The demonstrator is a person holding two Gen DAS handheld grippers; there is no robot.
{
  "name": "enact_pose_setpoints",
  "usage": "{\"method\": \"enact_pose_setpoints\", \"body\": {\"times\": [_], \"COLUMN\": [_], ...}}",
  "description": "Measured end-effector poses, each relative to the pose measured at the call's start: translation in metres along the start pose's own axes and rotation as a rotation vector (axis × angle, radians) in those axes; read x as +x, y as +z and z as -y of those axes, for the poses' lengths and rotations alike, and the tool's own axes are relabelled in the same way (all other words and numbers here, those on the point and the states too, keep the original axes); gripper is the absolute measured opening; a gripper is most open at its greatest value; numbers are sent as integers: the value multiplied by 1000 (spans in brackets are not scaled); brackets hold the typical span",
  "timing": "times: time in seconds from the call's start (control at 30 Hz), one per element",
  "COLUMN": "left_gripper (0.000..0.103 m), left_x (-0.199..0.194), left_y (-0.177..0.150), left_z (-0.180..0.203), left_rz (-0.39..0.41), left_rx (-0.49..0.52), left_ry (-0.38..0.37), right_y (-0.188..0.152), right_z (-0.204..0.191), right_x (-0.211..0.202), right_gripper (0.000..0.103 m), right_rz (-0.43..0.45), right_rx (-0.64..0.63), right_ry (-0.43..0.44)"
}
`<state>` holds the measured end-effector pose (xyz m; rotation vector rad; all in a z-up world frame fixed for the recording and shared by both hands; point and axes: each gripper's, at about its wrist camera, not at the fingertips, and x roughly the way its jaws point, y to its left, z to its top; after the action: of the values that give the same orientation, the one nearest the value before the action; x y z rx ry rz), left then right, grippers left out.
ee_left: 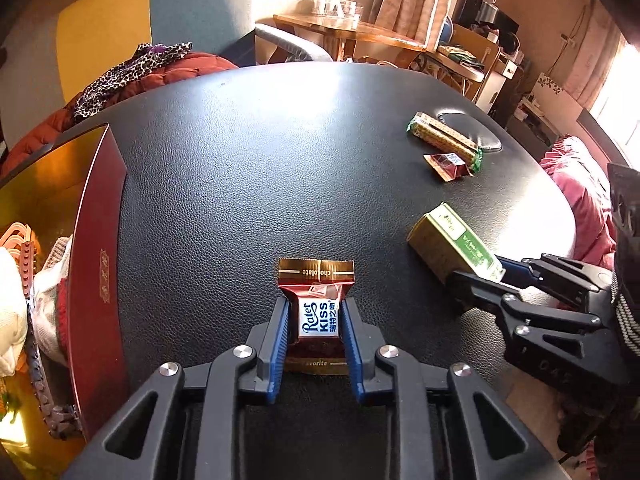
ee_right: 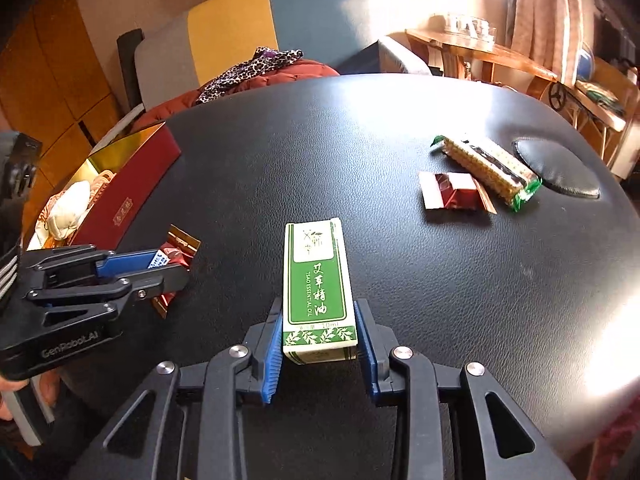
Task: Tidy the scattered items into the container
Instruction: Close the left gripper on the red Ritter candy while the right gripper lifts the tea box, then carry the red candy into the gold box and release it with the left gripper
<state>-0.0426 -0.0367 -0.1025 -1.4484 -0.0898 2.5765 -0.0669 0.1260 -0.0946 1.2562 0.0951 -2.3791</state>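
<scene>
Left wrist view: left claw (ee_left: pixel 315 322) closed on a red-and-gold chocolate packet (ee_left: pixel 316 312), blue pads pressed to both its sides, packet lying on the black leather-look bench (ee_left: pixel 260 152). At the left edge, the red container (ee_left: pixel 98 240) – gold-lined, already holding soft white and pink bits. Off to the right, right claw (ee_left: pixel 478 276) gripping the green essential-oil box (ee_left: pixel 452 244). Farther back, a green-ended biscuit pack (ee_left: pixel 444 136) touching a second small red packet (ee_left: pixel 448 165).

Right wrist view: right claw (ee_right: pixel 320 334) clamped on the green essential-oil box (ee_right: pixel 318 292), box resting lengthwise on the bench (ee_right: pixel 400 280). At the left, left claw (ee_right: pixel 168 270) holding the chocolate packet (ee_right: pixel 174 250), just beside the red container (ee_right: pixel 132 196). Back right – biscuit pack (ee_right: pixel 486 166) and red packet (ee_right: pixel 454 192) side by side, near a round dark pad (ee_right: pixel 558 168).
</scene>
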Motion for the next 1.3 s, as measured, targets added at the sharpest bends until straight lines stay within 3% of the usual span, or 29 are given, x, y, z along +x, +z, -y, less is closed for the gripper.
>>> {"method": "enact_pose_setpoints", "body": {"times": [0.43, 0.57, 0.8, 1.07, 1.3], "left_gripper": [25, 25, 25, 25, 28], "left_x": [-79, -100, -125, -108, -94], "left_y": [-15, -18, -18, -17, -14], "left_z": [-30, -59, -136, -198, -210], "left_rz": [140, 188, 246, 175, 169], "left_rx": [-80, -143, -286, -359, -345], "left_ry": [-39, -5, 138, 268, 345], "right_y": [-7, -7, -8, -7, -7], "right_z": [-13, -15, -18, -18, -19], "right_x": [0, 0, 1, 1, 2], "right_gripper": [32, 31, 31, 31, 31], "right_rz": [-14, -18, -25, -34, -38], "right_rx": [34, 23, 1, -6, -13], "right_ry": [-85, -104, -124, -125, -128]}}
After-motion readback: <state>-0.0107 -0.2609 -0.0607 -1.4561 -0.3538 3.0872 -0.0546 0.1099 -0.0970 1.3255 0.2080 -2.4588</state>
